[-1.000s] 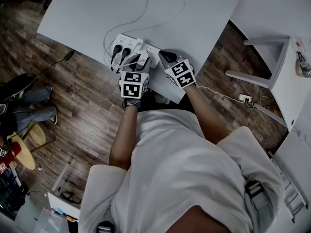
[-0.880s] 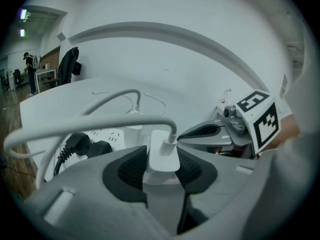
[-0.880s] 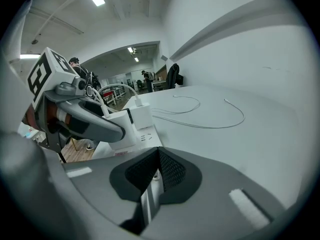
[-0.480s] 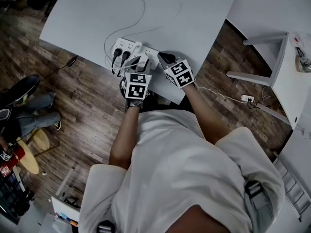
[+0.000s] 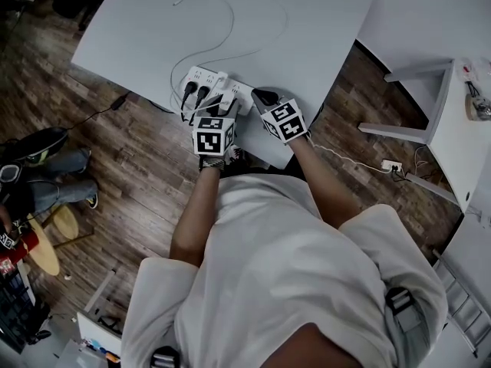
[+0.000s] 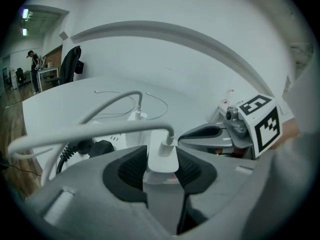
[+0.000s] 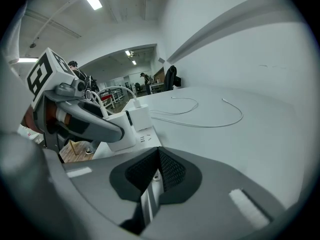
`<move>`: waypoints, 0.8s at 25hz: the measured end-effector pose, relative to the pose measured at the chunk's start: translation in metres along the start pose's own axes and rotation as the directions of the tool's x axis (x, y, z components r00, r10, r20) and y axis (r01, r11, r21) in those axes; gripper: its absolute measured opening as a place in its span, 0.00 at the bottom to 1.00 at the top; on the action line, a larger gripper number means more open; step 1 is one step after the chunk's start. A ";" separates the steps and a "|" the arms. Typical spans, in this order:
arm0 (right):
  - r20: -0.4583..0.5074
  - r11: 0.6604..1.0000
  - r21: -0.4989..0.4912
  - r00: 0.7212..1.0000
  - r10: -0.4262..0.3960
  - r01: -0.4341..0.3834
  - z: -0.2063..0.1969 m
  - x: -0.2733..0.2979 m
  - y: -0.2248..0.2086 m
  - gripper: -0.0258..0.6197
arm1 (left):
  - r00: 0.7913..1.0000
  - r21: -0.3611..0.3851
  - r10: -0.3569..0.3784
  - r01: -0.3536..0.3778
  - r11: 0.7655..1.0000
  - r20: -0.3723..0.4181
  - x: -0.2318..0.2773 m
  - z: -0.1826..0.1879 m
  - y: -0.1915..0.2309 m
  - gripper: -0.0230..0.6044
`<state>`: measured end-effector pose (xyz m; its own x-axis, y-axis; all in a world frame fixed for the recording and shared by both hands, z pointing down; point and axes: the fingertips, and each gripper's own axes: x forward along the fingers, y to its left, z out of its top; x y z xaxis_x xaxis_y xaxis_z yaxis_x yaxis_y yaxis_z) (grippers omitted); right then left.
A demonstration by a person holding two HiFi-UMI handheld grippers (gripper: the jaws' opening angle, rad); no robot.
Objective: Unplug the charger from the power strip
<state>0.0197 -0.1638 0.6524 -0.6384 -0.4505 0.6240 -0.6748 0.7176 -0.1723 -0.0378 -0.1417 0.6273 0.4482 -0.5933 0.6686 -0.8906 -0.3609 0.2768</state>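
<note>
The left tongs point(image 6: 161, 159) are closed on the white charger point(image 6: 162, 151). Both dark ribbed pads point(image 6: 131, 170) are pressed flat against its sides, with the jaws held partly apart by the width of its body. The charger is seen standing on the white power strip point(image 5: 205, 75), near the strip's right end and close to the front edge of the white counter point(image 5: 307, 21). Whether its pins are fully seated cannot be told. A thick white cable point(image 6: 75, 134) is led out of the charger's top and swept off to the left.

The right tongs point(image 7: 157, 154) are shut, pad against pad, with nothing gripped between them. Their tips are lowered just beside the charger at the strip's end. White strip surface shows through the slit behind the pads, but contact cannot be confirmed.

Further along the strip, two black plugs point(image 5: 195, 91) are seated side by side. A second white adapter point(image 7: 139, 115) is plugged in beyond the charger, and its thin cable point(image 5: 230, 21) is looped across the counter.
</note>
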 end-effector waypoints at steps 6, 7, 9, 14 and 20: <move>0.010 1.000 0.000 1.000 0.003 -0.003 0.001 -0.001 0.000 0.04 | 0.999 0.120 0.041 -0.037 0.992 -0.031 0.000 0.002 -0.002 0.27; 0.010 1.000 -0.001 1.000 0.004 -0.004 0.001 -0.001 -0.001 0.04 | 0.998 0.153 0.051 -0.045 0.987 -0.039 0.001 0.002 -0.003 0.27; 0.011 1.000 -0.004 1.000 0.003 -0.003 0.001 -0.001 -0.001 0.04 | 0.997 0.197 0.066 -0.055 0.979 -0.050 0.002 0.002 -0.005 0.26; 0.005 1.000 -0.023 1.000 0.001 -0.001 0.000 -0.001 0.000 0.04 | 0.996 0.201 0.067 -0.055 0.978 -0.051 0.002 0.001 -0.005 0.26; -0.011 0.999 -0.034 1.000 0.009 -0.009 0.000 -0.001 0.001 0.04 | 1.000 0.074 0.017 -0.016 0.997 -0.015 -0.001 0.003 -0.001 0.27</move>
<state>0.0194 -0.1625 0.6516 -0.6405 -0.4385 0.6305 -0.6557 0.7396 -0.1518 -0.0372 -0.1426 0.6241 0.4316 -0.5887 0.6835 -0.8895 -0.4039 0.2137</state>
